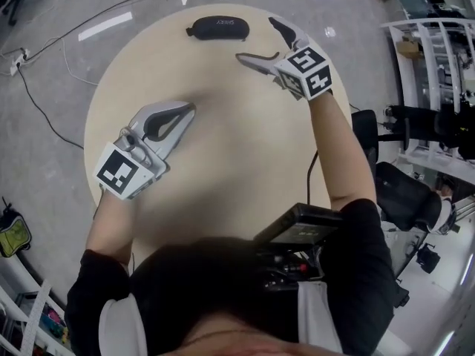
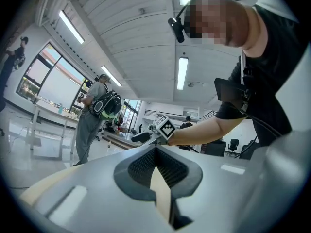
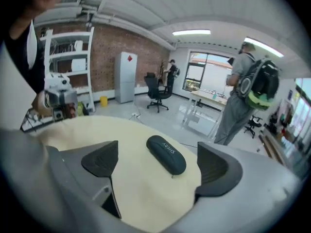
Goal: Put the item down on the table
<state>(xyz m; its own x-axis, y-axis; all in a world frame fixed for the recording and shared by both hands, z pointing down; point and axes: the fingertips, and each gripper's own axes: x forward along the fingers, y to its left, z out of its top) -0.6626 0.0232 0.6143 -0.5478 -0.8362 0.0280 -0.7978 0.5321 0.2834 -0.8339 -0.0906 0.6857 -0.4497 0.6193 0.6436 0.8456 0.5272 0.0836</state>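
Closest to the head camera, a black chest unit (image 1: 300, 232) is sitting against the person's dark torso. Both forearms are reaching out past it over the round worktop (image 1: 245, 154).

Task item: a black glasses case (image 1: 217, 27) is lying flat on the worktop, ahead of the right gripper (image 1: 257, 40) and clear of its fingers (image 1: 256, 63). In the right gripper view the case (image 3: 166, 154) is showing beyond the fingertips, in line with the gap and touching neither pad. The right gripper (image 3: 159, 171) is holding its fingers (image 3: 102, 161) spread wide, with nothing pressed between them. On this evidence the item is judged to be already set down.

Handling (judgement): the case is presenting as a rigid, smooth, rounded shell, probably light. It should be tolerating a firm squeeze without deforming, but the curved surface could be sliding out of the pads. Best hold is across the short width at mid-length, with one pad on each long flank.

Pose: the right forearm is stretching forward, and its gripper is tilting down toward the worktop. The left gripper (image 1: 187, 111) is being held low and level over the near left part of the worktop, well apart from the case. Its fingers (image 2: 141, 166) are closed tip to tip on nothing.
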